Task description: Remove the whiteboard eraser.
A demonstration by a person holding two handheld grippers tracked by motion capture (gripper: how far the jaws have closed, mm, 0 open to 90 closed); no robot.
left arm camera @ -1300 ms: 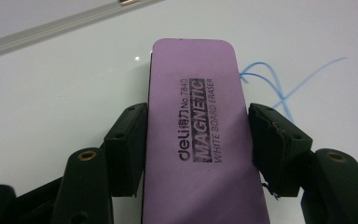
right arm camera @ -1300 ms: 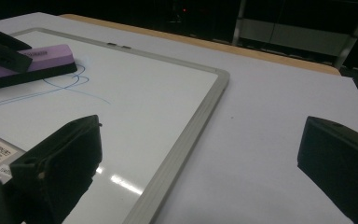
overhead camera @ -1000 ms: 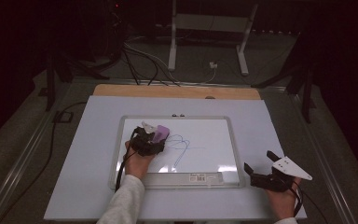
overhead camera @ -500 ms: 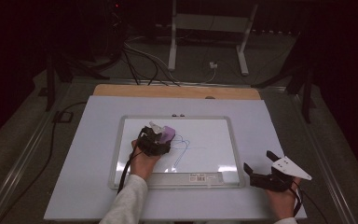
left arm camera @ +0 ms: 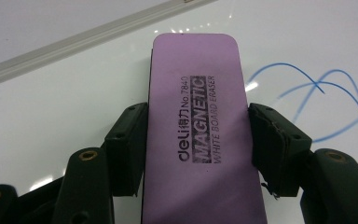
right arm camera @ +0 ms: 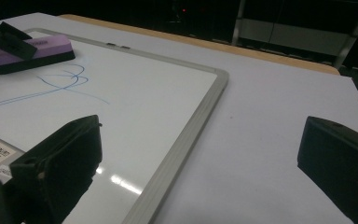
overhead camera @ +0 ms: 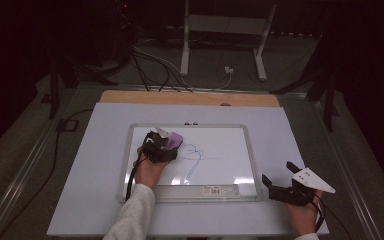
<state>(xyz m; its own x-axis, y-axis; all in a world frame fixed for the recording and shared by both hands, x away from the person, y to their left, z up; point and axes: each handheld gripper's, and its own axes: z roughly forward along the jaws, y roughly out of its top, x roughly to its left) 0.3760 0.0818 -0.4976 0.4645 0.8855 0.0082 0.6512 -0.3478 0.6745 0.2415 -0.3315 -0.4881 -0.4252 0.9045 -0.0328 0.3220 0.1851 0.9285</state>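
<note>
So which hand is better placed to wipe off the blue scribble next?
Left. The left claw is shut on the purple rectangular whiteboard eraser, resting on the white framed whiteboard just beside the blue marker scribble. The right claw is open and empty, off the board's right edge.

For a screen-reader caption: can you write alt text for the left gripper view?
A purple whiteboard eraser is clamped between the two black jaws of the left hand-held gripper, lying on a whiteboard. Blue marker lines curve to its right.
</note>
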